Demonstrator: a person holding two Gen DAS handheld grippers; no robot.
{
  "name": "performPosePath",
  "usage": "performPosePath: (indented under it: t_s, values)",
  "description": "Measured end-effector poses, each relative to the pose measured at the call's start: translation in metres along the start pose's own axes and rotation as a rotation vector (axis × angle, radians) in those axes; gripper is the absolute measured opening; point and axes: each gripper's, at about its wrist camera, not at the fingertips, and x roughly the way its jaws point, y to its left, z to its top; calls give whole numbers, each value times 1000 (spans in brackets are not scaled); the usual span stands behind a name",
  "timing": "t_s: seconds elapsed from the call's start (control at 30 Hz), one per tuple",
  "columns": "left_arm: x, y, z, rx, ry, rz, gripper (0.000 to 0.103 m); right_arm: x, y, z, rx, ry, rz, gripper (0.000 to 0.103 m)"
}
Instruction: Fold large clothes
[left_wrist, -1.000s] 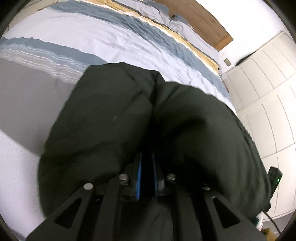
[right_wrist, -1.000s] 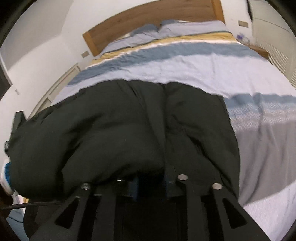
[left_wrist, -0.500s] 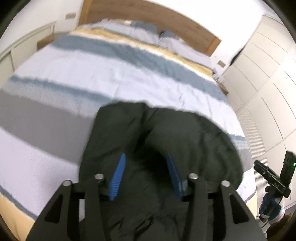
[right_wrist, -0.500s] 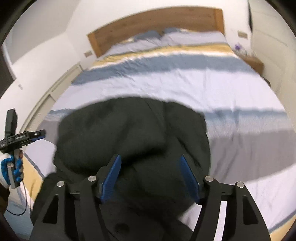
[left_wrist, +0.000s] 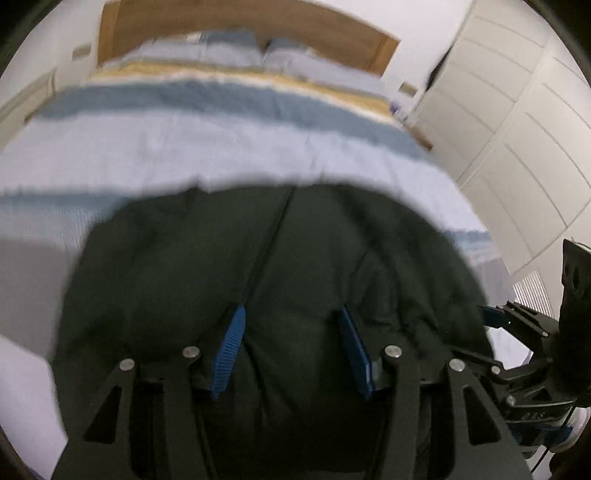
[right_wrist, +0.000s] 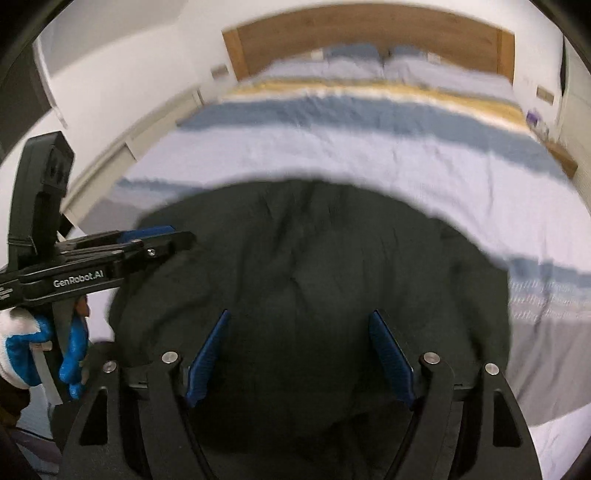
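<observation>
A dark puffy jacket (left_wrist: 280, 266) lies folded in a rounded heap on the striped bed, near its foot; it also shows in the right wrist view (right_wrist: 314, 280). My left gripper (left_wrist: 291, 319) is open and empty, its blue pads (left_wrist: 229, 350) spread above the jacket's near part. My right gripper (right_wrist: 299, 317) is open and empty above the jacket too. The left gripper also shows at the left of the right wrist view (right_wrist: 147, 240), and the right gripper at the right edge of the left wrist view (left_wrist: 524, 325).
The bed cover (right_wrist: 351, 147) has blue, yellow, white and grey stripes, with pillows (right_wrist: 369, 59) and a wooden headboard (right_wrist: 369, 33) at the far end. White wardrobe doors (left_wrist: 517, 129) stand to the right of the bed.
Both grippers were shut on the jacket a second ago. They have opened, let it go and pulled back and up. The jacket now lies on the bed.
</observation>
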Motion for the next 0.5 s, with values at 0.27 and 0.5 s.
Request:
performPosePath:
  t_s: [0.27,0.5]
  values:
    - [46,14,-47,22,-43,41,51,48,-5,-34,3,24,-38,78]
    - [40,7,-41,40,-5,54,52,45,-1,-30,-14,62,-48,78]
